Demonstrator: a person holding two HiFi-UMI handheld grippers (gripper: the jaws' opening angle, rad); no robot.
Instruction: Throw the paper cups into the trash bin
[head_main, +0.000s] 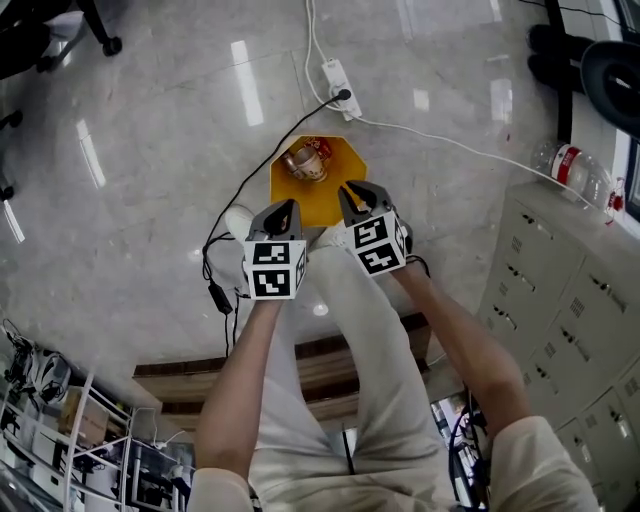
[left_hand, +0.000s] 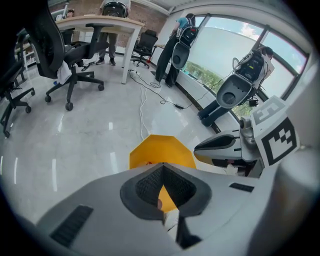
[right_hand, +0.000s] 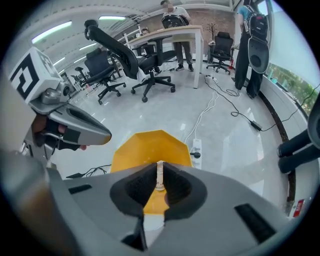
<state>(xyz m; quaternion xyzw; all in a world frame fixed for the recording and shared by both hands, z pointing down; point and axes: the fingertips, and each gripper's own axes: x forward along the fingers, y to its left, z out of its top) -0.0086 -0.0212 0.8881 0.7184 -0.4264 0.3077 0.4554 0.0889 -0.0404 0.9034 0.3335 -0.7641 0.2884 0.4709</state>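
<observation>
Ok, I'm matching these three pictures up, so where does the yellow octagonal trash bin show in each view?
Head view: the yellow octagonal trash bin sits just above centre.
Left gripper view: the bin is just below centre.
Right gripper view: the bin is just below centre.
Shared landmark: the white cable running across the floor beyond the bin.

Glossy grey floor mirrors ceiling lights; black office chairs by a white desk; tall windows; grey drawer cabinets.
</observation>
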